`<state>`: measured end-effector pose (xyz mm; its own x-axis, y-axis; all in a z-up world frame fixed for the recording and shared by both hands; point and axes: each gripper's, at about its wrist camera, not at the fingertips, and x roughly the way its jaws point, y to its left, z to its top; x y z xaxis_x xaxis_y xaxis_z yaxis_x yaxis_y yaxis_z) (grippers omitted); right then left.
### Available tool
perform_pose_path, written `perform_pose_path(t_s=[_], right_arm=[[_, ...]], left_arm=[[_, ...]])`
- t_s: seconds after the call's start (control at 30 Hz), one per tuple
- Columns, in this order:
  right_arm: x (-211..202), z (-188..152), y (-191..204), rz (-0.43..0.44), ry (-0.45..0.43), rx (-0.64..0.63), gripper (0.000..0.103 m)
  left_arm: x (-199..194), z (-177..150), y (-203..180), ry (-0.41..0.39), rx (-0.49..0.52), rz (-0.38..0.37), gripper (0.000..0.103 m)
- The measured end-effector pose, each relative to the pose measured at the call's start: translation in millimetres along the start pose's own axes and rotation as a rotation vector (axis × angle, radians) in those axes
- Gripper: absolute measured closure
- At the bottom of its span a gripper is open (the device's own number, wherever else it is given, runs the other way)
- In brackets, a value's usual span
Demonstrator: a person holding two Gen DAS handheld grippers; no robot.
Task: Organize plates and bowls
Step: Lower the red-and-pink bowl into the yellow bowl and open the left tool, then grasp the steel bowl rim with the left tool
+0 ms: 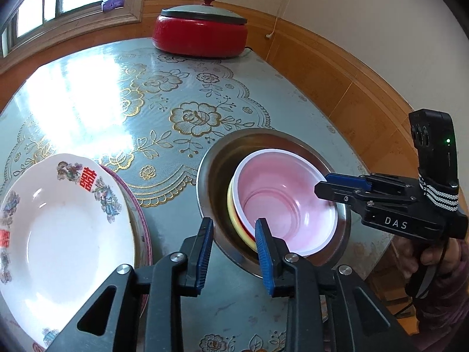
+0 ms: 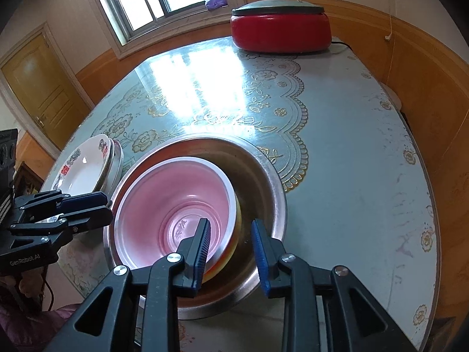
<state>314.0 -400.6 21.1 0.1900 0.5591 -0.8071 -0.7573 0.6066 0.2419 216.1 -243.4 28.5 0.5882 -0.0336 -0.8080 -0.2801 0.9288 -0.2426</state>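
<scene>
Left wrist view: both tongs spread, the left tongs (image 1: pixel 234 253) and right tongs (image 2: pixel 230 252) flanking the pink bowl (image 1: pixel 281 205).

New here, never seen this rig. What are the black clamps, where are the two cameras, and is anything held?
No robot: a person holds a two-finger gripper in each hand, each with a fisheye camera looking along its fingers. The left wrist view shows the left gripper below and the right gripper entering from the side; the right wrist view shows the right one up close. On the table sit stacked plates, a metal basin holding a pink bowl nested on others, and a lidded red pot. Both grippers are open, holding nothing.
</scene>
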Motion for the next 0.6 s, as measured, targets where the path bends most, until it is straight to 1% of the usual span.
perform_pose_path(t_s=[0.13, 0.27, 0.43, 0.6], right_arm=[[-8.9, -0.3, -6.6, 0.012, -0.036, 0.041, 0.074], [-15.2, 0.7, -12.7, -0.013, -0.067, 0.07, 0.074], [-9.5, -2.2, -24.9, -0.07, -0.051, 0.119, 0.074], [5.9, -4.7, -32.7, -0.068, -0.017, 0.169, 0.074]], left_arm=[[-2.8, -4.4, 3.8, -0.003, -0.012, 0.012, 0.073], [-4.3, -8.8, 6.8, 0.0, -0.025, 0.008, 0.073], [-3.2, -15.2, 9.1, 0.012, -0.038, 0.004, 0.073], [-0.9, -17.6, 7.5, 0.018, -0.038, -0.008, 0.073]])
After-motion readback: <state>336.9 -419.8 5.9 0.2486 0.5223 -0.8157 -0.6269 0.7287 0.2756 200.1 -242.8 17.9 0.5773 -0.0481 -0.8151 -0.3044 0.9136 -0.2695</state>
